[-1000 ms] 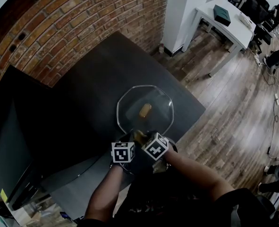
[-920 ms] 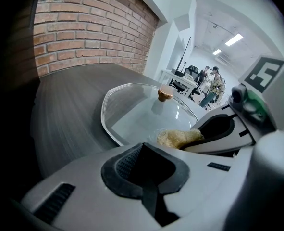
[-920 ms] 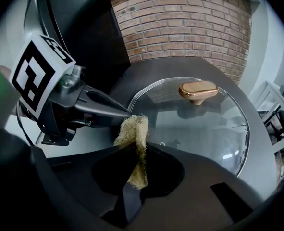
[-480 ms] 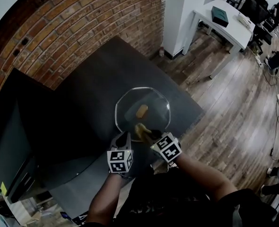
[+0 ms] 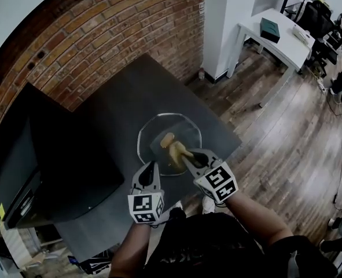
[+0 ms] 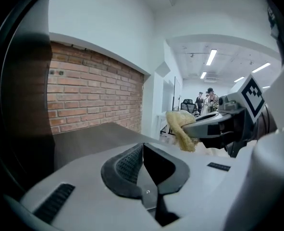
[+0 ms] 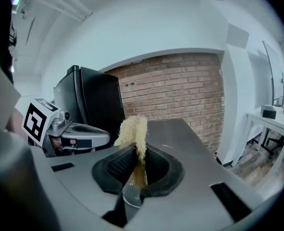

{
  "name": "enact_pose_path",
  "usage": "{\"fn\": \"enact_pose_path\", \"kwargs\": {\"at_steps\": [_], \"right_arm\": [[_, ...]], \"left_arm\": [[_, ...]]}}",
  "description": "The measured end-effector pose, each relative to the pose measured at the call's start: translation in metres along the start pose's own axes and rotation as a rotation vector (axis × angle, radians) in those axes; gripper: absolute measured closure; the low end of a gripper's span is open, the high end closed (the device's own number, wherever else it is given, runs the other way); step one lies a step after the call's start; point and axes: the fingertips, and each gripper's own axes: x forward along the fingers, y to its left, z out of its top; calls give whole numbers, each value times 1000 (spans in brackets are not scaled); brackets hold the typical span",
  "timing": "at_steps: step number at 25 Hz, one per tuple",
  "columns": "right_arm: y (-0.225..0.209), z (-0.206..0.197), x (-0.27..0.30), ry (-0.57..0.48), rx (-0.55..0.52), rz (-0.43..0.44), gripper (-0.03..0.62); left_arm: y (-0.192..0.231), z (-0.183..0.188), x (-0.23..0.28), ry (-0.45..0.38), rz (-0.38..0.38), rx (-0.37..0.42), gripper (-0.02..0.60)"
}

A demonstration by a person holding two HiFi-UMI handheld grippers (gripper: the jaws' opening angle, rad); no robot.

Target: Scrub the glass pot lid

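Note:
The glass pot lid (image 5: pixel 185 133) lies flat on the dark table (image 5: pixel 118 114), with a tan knob (image 5: pixel 167 139) at its middle. My right gripper (image 5: pixel 188 156) is shut on a yellow fibrous scrubber (image 5: pixel 177 150), which hangs over the lid just beside the knob. In the right gripper view the scrubber (image 7: pixel 132 129) sticks up from the closed jaws of the right gripper (image 7: pixel 137 155). My left gripper (image 5: pixel 150 168) is at the lid's near left rim, shut with nothing in it. In the left gripper view the left gripper (image 6: pixel 142 150) has its pads together, and the scrubber (image 6: pixel 180 129) shows at the right.
A tall black cabinet (image 5: pixel 37 167) stands on the left against the brick wall (image 5: pixel 101 45). The table's right edge falls off to wooden floor (image 5: pixel 286 132). A white desk (image 5: pixel 275 33) stands far right, with people in the distance.
The two grippers have drawn apart. The right one has carried the scrubber forward over the lid toward the knob, and the left has shifted left and back.

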Motion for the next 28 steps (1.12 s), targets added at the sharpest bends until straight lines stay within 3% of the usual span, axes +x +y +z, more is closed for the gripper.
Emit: {"fn": "enact_pose_path", "kwargs": {"at_steps": [7,16,22,28], "right_arm": [[-12,12,-48,-55,-26,37,546],[-20,-5,-85,-51,-31,85,546],[-12,-9,-93,-55,-36,82,546],[6,-9,-89,-63,-29,65,546]], "left_arm": [[-45,29,-21,-71,57,23,548],[-84,15,-43,-59,123,-6,548],[-87,11,-55,-56,135,-11,548],[-87,8,-64,-64,96,4,548]]}}
